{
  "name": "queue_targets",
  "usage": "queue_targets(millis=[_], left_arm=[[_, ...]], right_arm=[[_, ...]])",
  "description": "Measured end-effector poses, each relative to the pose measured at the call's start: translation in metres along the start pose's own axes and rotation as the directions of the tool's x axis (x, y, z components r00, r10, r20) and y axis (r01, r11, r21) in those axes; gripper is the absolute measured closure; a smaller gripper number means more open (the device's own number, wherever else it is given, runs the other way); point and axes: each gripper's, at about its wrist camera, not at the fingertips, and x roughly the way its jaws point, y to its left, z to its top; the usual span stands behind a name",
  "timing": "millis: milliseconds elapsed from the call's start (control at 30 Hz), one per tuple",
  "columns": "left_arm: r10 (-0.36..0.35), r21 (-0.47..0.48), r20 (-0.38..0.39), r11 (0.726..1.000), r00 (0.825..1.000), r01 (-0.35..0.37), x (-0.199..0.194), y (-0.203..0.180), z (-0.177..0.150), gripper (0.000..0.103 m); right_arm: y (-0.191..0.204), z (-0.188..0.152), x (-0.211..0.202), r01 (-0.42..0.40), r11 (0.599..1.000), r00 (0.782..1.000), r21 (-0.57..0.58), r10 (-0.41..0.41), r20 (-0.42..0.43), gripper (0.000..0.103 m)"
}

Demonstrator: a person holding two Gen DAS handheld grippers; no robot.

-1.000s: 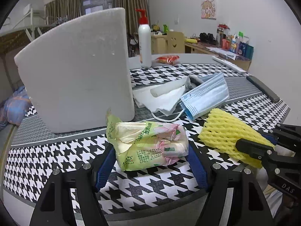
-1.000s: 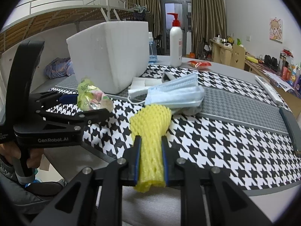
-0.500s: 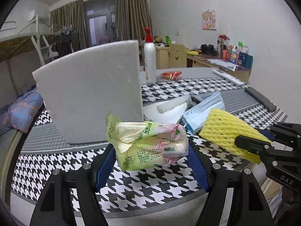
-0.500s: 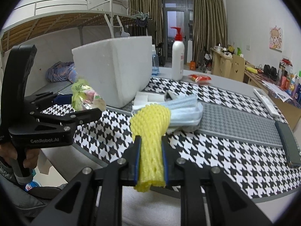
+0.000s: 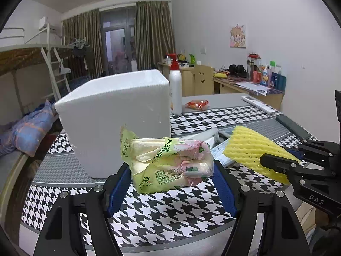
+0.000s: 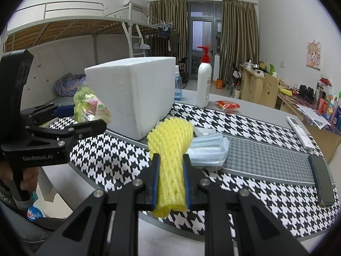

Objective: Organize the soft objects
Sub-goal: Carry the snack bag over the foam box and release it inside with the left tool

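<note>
My left gripper is shut on a green and pink tissue pack and holds it above the houndstooth table, just in front of the white foam box. My right gripper is shut on a yellow foam net sleeve, also held above the table. The sleeve shows in the left wrist view at the right, and the tissue pack in the right wrist view at the left. A blue face mask lies on the table behind the sleeve.
A white pump bottle and a red snack packet stand behind the foam box. A white remote and a dark flat bar lie at the table's right side. White tissues lie by the mask.
Both grippers have risen with their loads; the box now appears lower and its top edge shows. The grips have not changed.
</note>
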Motion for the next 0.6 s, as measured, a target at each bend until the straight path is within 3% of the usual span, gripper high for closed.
queue_targets(millis=[600], left_arm=[[0.018,-0.01,0.067,1.0,0.998,-0.018,-0.01,0.011,0.033,0.028]], right_arm=[[-0.006,0.041,-0.006,-0.006,1.0,0.997,-0.009,0.006,0.071,0.08]])
